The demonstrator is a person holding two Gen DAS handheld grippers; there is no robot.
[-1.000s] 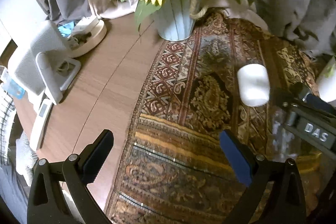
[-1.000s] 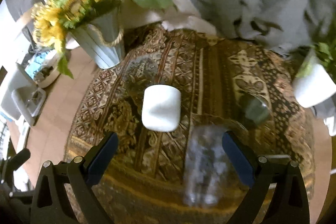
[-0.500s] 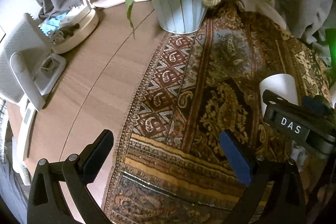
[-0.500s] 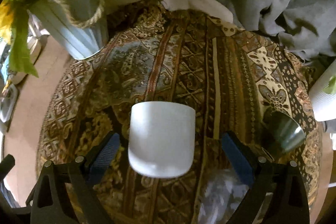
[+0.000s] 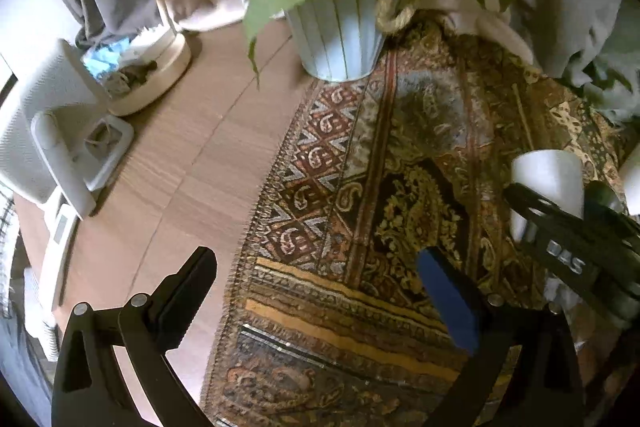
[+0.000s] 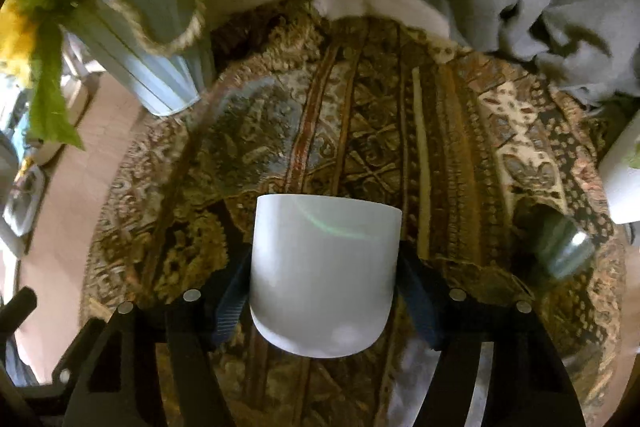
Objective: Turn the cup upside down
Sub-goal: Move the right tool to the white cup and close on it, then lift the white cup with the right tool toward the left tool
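We are at the grasp: our right gripper [image 6: 324, 291] has its fingers pressed against both sides of the white cup [image 6: 325, 275], which sits on the patterned rug [image 6: 360, 131], in front of the flower vase [image 6: 160, 67]. Our left gripper [image 5: 320, 303] hangs spread wide, holding nothing. Next, we judge, comes lifting clear of the rug, then rolling the wrist over.

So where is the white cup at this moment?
In the right wrist view the white cup sits low in the centre, between the two fingers of the right claw, on the patterned rug; the dark green cup is to its right.
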